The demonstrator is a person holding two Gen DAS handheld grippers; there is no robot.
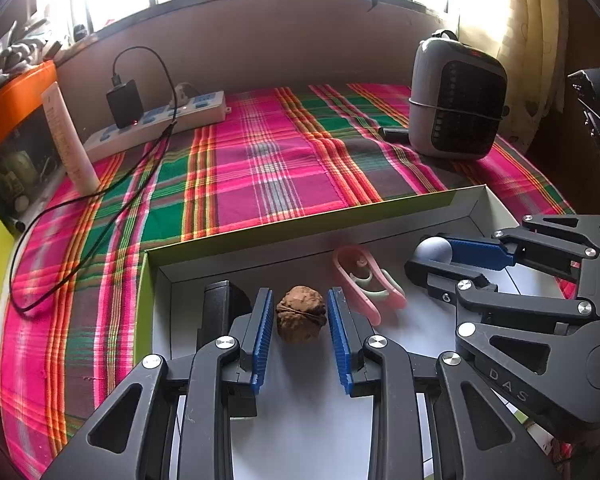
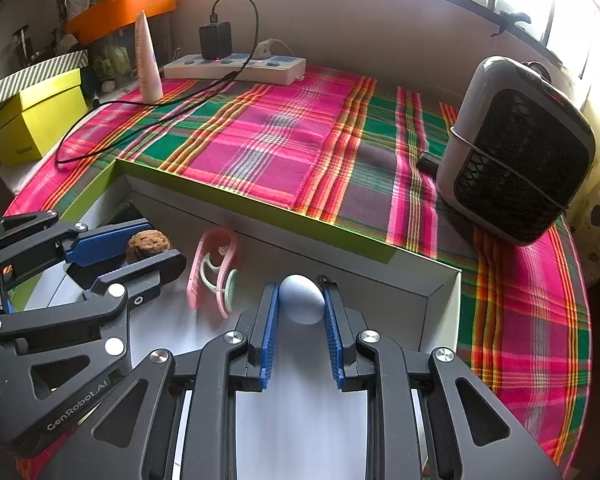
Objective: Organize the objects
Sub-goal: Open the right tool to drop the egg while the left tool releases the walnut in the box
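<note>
1. Where the plaid cloth (image 1: 260, 168) covers the table, it fills most of both wrist views; pink, green and orange bands run from the near edge to the far wall.
2. Shallow box (image 1: 300, 220), green outside and white inside, lies on the near part of the cloth. Both grippers reach into it.
3. Grey fan heater (image 1: 456, 100) stands upright on the cloth at far right, well apart from the box.
4. White power strip (image 1: 156, 124) lies at far left against the wall, a black charger (image 1: 124, 102) plugged into it; its black cable (image 1: 80, 200) loops toward the near left.
5. Pale tube (image 1: 74, 140) stands upright, left of the strip.
6. Left gripper (image 1: 300, 312): blue ribbed fingers (image 1: 262, 332) bracket a brown walnut (image 1: 301, 314) in the left part of the box. Left wrist view shows thin gaps on both sides; right wrist view has the nut seated between the fingers. Fingers are nearly drawn in; probably pinching the walnut, contact not clearly resolved.
7. Right gripper (image 2: 302, 300): blue fingers (image 2: 270, 328) press on both sides of a pale grey-blue ball (image 2: 302, 300) in the right part of the box, near its far wall.
8. Pink clip-like item (image 1: 366, 284) with a pale green inner piece lies on the box floor between the two grippers, touching neither.
9. Small black block (image 1: 216, 312) sits in the box, just left of the left gripper.
</note>
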